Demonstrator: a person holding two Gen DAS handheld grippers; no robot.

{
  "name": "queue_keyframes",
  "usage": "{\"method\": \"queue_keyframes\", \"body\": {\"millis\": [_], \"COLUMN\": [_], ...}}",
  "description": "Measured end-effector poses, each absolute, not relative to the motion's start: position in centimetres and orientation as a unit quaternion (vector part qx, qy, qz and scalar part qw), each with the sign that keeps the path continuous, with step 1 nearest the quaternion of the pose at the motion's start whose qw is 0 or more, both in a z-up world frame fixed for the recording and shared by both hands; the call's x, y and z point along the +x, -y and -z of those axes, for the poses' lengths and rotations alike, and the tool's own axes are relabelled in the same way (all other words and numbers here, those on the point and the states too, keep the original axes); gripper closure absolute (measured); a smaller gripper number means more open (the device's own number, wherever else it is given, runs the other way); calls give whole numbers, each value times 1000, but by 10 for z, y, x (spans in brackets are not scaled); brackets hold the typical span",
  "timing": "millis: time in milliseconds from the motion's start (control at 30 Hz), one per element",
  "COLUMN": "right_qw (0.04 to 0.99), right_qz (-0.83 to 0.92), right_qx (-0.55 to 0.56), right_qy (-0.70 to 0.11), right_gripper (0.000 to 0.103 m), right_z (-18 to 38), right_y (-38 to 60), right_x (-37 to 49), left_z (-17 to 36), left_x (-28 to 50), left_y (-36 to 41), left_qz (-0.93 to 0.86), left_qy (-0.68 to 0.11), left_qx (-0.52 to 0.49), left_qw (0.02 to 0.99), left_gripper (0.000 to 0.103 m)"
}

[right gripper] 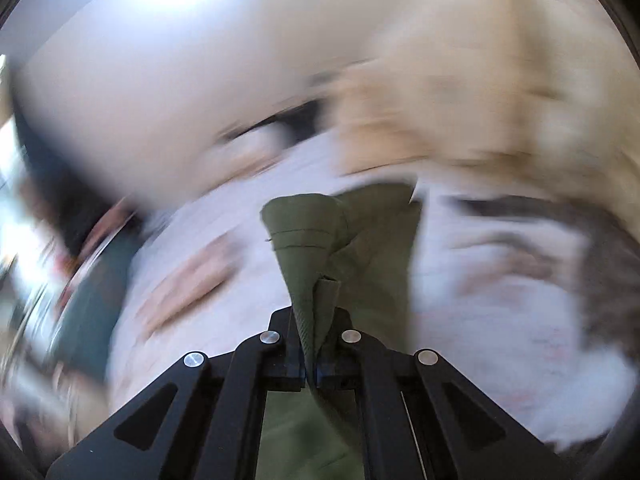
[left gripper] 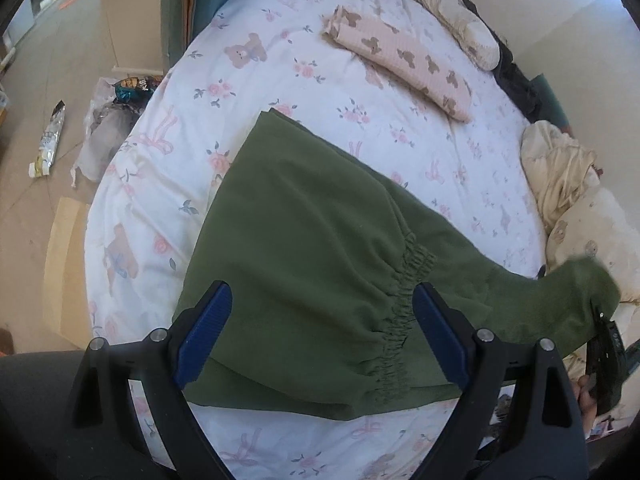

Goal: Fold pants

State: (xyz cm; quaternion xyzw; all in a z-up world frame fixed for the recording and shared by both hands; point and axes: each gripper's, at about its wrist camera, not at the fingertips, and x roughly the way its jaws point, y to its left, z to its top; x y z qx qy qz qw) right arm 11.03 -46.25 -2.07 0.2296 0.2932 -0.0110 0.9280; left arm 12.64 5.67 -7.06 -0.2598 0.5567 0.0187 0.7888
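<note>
Two tongs work one pair of olive-green pants (left gripper: 304, 248) spread across a bed (left gripper: 360, 92) covered in a white sheet printed with pink roses and teddy bears. Seen from the left wrist, the left tongs (left gripper: 322, 334) hang above the garment with their blue-padded jaws spread wide, nothing between them, straddling the gathered elastic waistband (left gripper: 404, 312). At the right edge of that view, one end of the pants rises off the sheet, pinched by the right tongs (left gripper: 600, 320), with the fingers (left gripper: 586, 394) of the person's hand just visible below. From the right wrist, the right tongs (right gripper: 316, 364) are clamped tight on a bunched, stitched hem (right gripper: 316, 248) of the green cloth; the surroundings there are smeared by motion blur. A folded pink cloth with bear prints (left gripper: 400, 60) lies farther up the bed, well apart from the pants, and cream bedding (left gripper: 560, 168) is heaped along the wall. Wrappers and plastic bags (left gripper: 108, 128) lie on the floor beside the bed.
</note>
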Motion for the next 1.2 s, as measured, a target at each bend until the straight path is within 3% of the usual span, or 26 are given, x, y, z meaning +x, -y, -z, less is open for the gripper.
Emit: {"method": "queue_keyframes", "body": {"millis": [167, 333, 367, 467, 500, 700, 867, 933, 1000, 1067, 1167, 1200], "right_qw": [925, 861, 852, 833, 828, 854, 863, 831, 768, 731, 716, 711], "right_qz": [-141, -216, -219, -277, -296, -247, -27, 29, 49, 57, 43, 26], "right_qx": [125, 90, 75, 35, 39, 42, 156, 257, 409, 461, 481, 486], "right_qy": [-330, -452, -469, -477, -475, -456, -480, -492, -491, -500, -504, -507], "right_gripper": [101, 93, 86, 43, 40, 40, 40, 39, 38, 38, 38, 38], "right_z": [25, 130, 146, 154, 148, 102, 108, 127, 161, 183, 189, 188], "right_y": [322, 229, 219, 200, 202, 247, 376, 422, 460, 471, 465, 457], "right_x": [102, 77, 71, 43, 39, 30, 51, 45, 31, 26, 26, 24], "left_z": [66, 69, 69, 70, 70, 74, 98, 109, 118, 126, 133, 135], "left_x": [125, 123, 122, 121, 120, 123, 121, 122, 122, 122, 123, 124], "left_y": [-64, -69, -69, -70, -71, -59, -19, -6, 8, 28, 59, 62], "left_qz": [-23, -31, -33, -40, -40, -24, 25, 46, 65, 97, 124, 127], "left_qy": [-548, -550, -550, -553, -553, -562, -601, -612, -622, -628, -623, -622], "left_qx": [-275, -277, -274, -258, -255, -220, -168, -165, -162, -152, -101, -94], "left_qw": [789, 787, 788, 791, 792, 797, 781, 772, 763, 757, 765, 767], "left_gripper": [13, 13, 13, 13, 13, 13, 13, 14, 22, 33, 58, 75]}}
